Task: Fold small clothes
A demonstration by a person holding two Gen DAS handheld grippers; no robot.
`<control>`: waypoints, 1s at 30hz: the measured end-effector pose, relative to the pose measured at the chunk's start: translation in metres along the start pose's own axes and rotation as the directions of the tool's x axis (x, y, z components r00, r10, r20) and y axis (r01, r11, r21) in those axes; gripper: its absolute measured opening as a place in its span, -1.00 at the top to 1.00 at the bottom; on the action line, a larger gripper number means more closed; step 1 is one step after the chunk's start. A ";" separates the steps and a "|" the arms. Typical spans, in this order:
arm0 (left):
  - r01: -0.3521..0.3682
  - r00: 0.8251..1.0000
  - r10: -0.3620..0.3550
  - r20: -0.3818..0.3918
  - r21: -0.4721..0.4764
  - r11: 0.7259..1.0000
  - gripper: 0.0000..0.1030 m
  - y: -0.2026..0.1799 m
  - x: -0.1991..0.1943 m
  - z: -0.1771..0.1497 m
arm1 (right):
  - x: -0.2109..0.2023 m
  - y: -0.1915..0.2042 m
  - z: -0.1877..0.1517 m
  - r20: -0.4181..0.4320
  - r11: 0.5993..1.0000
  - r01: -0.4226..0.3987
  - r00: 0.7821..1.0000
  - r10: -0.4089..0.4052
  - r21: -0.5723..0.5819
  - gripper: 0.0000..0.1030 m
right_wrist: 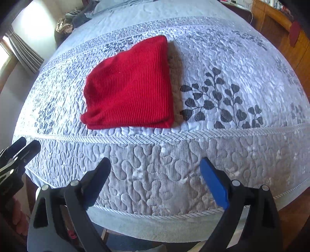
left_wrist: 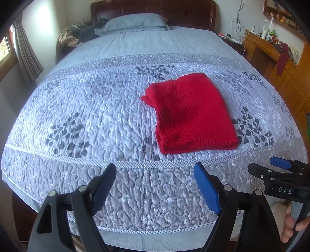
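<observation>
A red knitted garment [left_wrist: 190, 114] lies folded into a compact stack on the quilted grey-blue bedspread [left_wrist: 87, 108], near the foot edge; it also shows in the right wrist view [right_wrist: 131, 87]. My left gripper [left_wrist: 155, 170] is open and empty, held back over the bed's foot edge, short of the garment. My right gripper [right_wrist: 155, 164] is open and empty, also back at the foot edge below the garment. The right gripper shows at the right edge of the left wrist view [left_wrist: 279, 166], and the left gripper at the left edge of the right wrist view [right_wrist: 19, 149].
A blue pillow [left_wrist: 135, 22] and a dark wooden headboard [left_wrist: 184, 11] are at the far end. Crumpled clothes [left_wrist: 81, 33] lie at the far left corner. A wooden desk with clutter [left_wrist: 271, 44] stands to the right. A curtained window [left_wrist: 21, 44] is to the left.
</observation>
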State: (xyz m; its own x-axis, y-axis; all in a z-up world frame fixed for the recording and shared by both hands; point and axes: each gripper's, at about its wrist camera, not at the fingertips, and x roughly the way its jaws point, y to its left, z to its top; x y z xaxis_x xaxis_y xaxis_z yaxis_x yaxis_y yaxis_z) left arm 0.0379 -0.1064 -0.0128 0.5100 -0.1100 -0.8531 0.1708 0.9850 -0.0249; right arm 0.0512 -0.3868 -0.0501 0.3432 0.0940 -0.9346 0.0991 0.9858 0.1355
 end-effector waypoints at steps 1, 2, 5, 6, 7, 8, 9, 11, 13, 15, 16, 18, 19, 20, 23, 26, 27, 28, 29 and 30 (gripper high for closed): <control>-0.003 1.000 0.003 0.001 -0.001 1.000 -0.64 0.000 -0.001 0.001 | -0.002 0.001 0.001 0.004 1.000 0.006 1.000 -0.006 0.000 -0.85; -0.003 1.000 0.003 0.001 -0.003 1.000 -0.66 0.000 -0.002 0.002 | -0.003 0.002 0.002 0.006 1.000 0.011 1.000 -0.011 -0.001 -0.85; 0.002 1.000 -0.002 -0.009 -0.004 1.000 -0.67 0.001 -0.002 0.004 | -0.006 0.005 0.005 0.008 1.000 0.025 1.000 -0.025 0.001 -0.88; -0.001 1.000 0.001 -0.011 -0.005 1.000 -0.67 0.001 -0.002 0.004 | -0.006 0.005 0.006 0.006 1.000 0.026 1.000 -0.026 0.004 -0.88; 0.000 1.000 0.000 -0.014 -0.005 1.000 -0.69 0.001 -0.002 0.004 | -0.006 0.007 0.006 0.002 1.000 0.028 1.000 -0.028 0.005 -0.88; 0.004 1.000 -0.004 -0.018 -0.007 1.000 -0.70 0.000 -0.002 0.004 | -0.005 0.008 0.007 0.000 1.000 0.028 1.000 -0.028 0.005 -0.89; 0.005 1.000 -0.005 -0.019 -0.007 1.000 -0.70 0.000 -0.002 0.004 | -0.005 0.009 0.008 -0.003 1.000 0.028 1.000 -0.028 0.005 -0.89; 0.002 1.000 -0.003 -0.019 -0.004 1.000 -0.71 0.000 -0.001 0.004 | -0.004 0.012 0.009 -0.011 0.999 0.033 0.999 -0.033 0.000 -0.90; 0.004 1.000 -0.005 -0.023 -0.005 1.000 -0.71 0.000 0.000 0.004 | -0.002 0.015 0.009 -0.017 0.999 0.035 0.999 -0.035 -0.007 -0.90; 0.005 1.000 -0.005 -0.027 -0.005 1.000 -0.71 0.001 0.002 0.005 | -0.002 0.016 0.009 -0.018 0.999 0.034 0.999 -0.034 -0.013 -0.90; 0.005 0.999 -0.005 -0.031 -0.005 1.000 -0.72 0.001 0.003 0.005 | -0.003 0.017 0.009 -0.017 0.999 0.035 0.999 -0.035 -0.014 -0.90; 0.011 0.999 -0.011 -0.042 -0.004 1.000 -0.72 0.001 0.006 0.005 | -0.004 0.016 0.010 -0.014 0.999 0.041 0.999 -0.041 -0.015 -0.90; 0.012 0.999 -0.012 -0.044 -0.004 1.000 -0.72 0.001 0.007 0.005 | -0.005 0.016 0.011 -0.012 0.999 0.045 0.999 -0.045 -0.016 -0.90; 0.012 0.999 -0.012 -0.046 -0.003 1.000 -0.72 0.001 0.007 0.005 | -0.006 0.016 0.011 -0.010 0.999 0.050 0.999 -0.050 -0.016 -0.90; 0.014 0.999 -0.014 -0.050 -0.002 1.000 -0.72 0.001 0.008 0.005 | -0.007 0.014 0.012 -0.008 0.998 0.056 0.998 -0.056 -0.019 -0.90; 0.021 0.998 -0.021 -0.057 -0.006 1.000 -0.72 0.001 0.010 0.004 | -0.008 0.015 0.012 -0.006 0.998 0.061 0.998 -0.061 -0.027 -0.90; 0.019 0.998 -0.020 -0.057 -0.006 1.000 -0.72 0.002 0.011 0.003 | -0.008 0.016 0.012 -0.006 0.998 0.062 0.998 -0.063 -0.030 -0.90; 0.018 0.998 -0.018 -0.056 -0.006 1.000 -0.72 0.002 0.011 0.003 | -0.008 0.016 0.012 -0.006 0.998 0.062 0.998 -0.062 -0.031 -0.90; 0.017 0.998 -0.017 -0.056 -0.006 1.000 -0.72 0.002 0.011 0.003 | -0.008 0.017 0.012 -0.007 0.998 0.061 0.998 -0.061 -0.032 -0.90; 0.017 0.998 -0.017 -0.058 -0.007 1.000 -0.72 0.002 0.011 0.003 | -0.007 0.016 0.012 -0.009 0.998 0.060 0.998 -0.060 -0.032 -0.90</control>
State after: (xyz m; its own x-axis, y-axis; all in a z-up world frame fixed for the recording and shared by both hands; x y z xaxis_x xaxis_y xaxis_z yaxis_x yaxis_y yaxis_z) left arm 0.0467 -0.1057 -0.0211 0.4576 -0.1193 -0.8811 0.1735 0.9839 -0.0432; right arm 0.0618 -0.3731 -0.0371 0.3286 0.0355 -0.9438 0.0899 0.9936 0.0687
